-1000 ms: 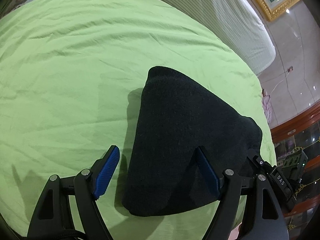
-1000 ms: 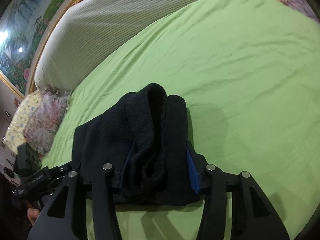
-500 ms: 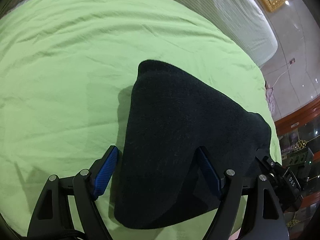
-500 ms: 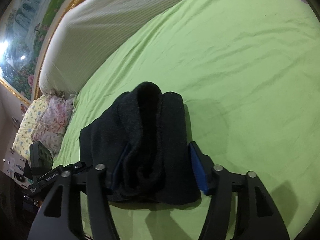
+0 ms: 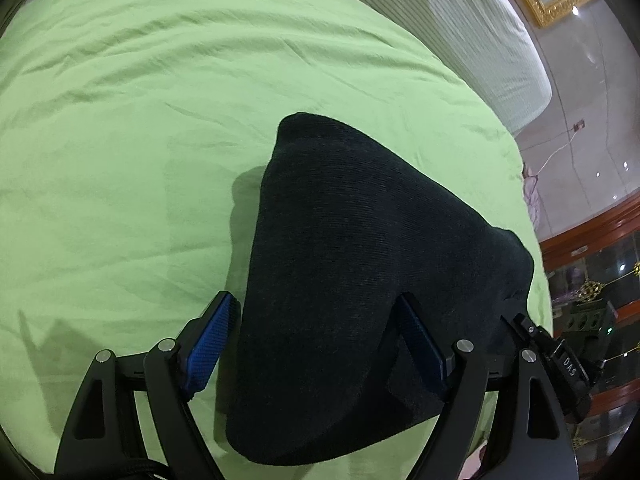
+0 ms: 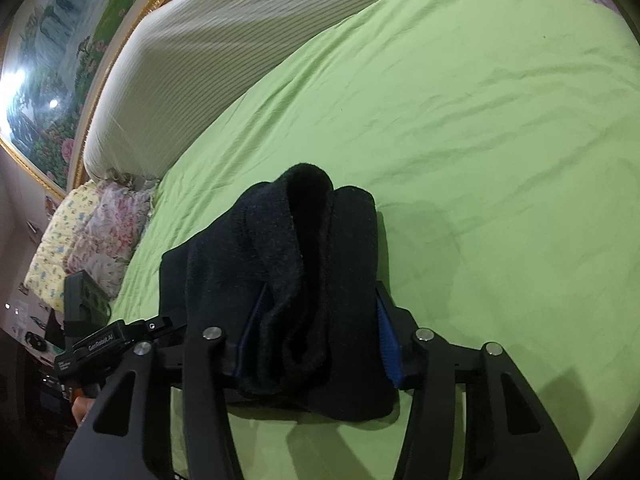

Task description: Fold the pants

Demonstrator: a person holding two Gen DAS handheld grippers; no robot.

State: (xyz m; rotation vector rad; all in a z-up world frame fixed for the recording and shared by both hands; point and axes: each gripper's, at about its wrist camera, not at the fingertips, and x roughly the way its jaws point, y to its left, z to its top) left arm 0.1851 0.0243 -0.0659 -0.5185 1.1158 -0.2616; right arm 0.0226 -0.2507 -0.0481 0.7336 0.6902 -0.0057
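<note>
Two grippers flank the folded pants: left gripper is spread wide, gripping nothing; right gripper, just narrowed, is pressed against the bundle, apparently steadying it.

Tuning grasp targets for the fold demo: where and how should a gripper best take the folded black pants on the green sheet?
Probably at the thick stacked end of the black pants, coming in low from the open near side. There the layers bunch into a narrow roll that fits between the pads; the right gripper, jaws just closing, already brackets it. The broad flat panel under the left gripper offers no edge to pinch.
</note>
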